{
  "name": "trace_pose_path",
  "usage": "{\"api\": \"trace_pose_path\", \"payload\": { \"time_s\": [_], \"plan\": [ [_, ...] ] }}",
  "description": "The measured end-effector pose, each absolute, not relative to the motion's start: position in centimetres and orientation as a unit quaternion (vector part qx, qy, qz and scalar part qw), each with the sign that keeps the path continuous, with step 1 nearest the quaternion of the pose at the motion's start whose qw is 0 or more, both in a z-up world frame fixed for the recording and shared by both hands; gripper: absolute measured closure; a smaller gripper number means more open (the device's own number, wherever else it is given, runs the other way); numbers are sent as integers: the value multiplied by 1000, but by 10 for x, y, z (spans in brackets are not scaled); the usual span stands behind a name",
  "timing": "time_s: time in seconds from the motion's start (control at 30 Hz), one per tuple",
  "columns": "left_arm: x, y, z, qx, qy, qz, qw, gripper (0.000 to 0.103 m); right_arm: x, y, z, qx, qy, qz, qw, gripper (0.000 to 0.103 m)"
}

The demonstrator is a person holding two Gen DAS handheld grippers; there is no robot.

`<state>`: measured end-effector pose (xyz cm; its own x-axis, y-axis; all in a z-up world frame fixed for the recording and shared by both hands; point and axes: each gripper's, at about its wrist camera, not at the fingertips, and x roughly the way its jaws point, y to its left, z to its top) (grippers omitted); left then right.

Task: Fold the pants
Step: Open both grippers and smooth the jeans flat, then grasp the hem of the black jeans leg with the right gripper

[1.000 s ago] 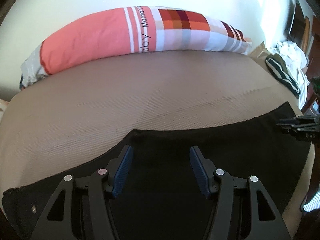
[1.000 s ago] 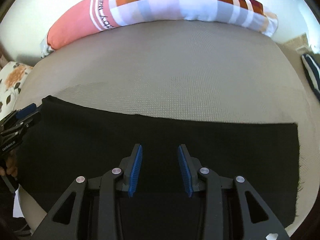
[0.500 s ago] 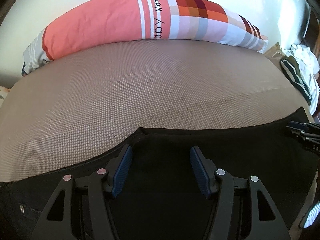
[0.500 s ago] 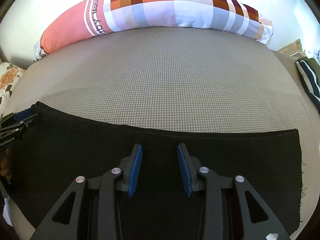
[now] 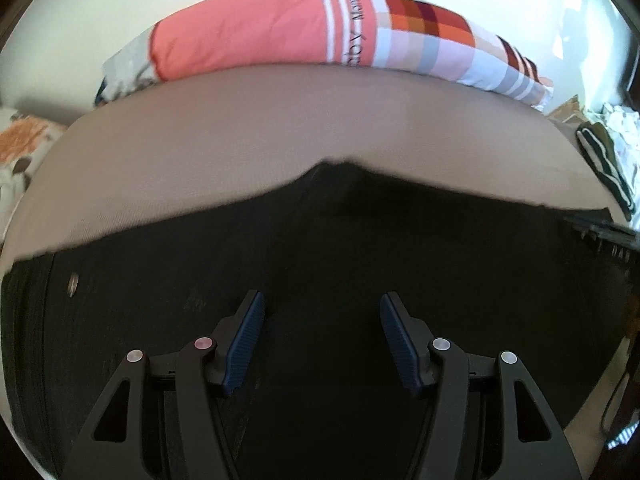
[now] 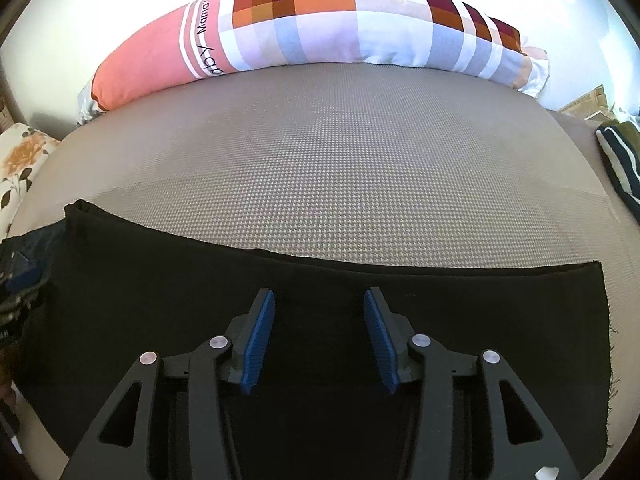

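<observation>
On a grey-brown bed (image 6: 360, 168) with a bolster (image 6: 320, 28) at 12 o'clock, black pants (image 6: 360, 280) lie flat at 6 o'clock under both grippers, left (image 5: 322, 300) gaping empty, right (image 6: 319, 296) opening, pads clear of the cloth.

I'm looking at the black fabric pants (image 5: 320, 248) spread flat across the near part of the taupe textured mattress (image 6: 360, 168). Through the left camera the far edge rises to a small peak at the crotch, and a little metal button (image 5: 73, 282) shows on the waistband at left. Through the right camera, the leg (image 6: 440, 320) runs straight to a squared, slightly frayed hem at right.
</observation>
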<state>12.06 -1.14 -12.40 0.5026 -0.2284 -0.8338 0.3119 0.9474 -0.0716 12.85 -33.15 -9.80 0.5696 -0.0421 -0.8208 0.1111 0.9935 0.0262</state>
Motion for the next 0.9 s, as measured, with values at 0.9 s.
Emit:
{"api": "trace_pose_path", "payload": {
  "time_s": [0.9],
  "plan": [
    [88,-7,-122,59,448,-137,882,36,-5,-523,-93,149,481,-122,855,58]
  ]
}}
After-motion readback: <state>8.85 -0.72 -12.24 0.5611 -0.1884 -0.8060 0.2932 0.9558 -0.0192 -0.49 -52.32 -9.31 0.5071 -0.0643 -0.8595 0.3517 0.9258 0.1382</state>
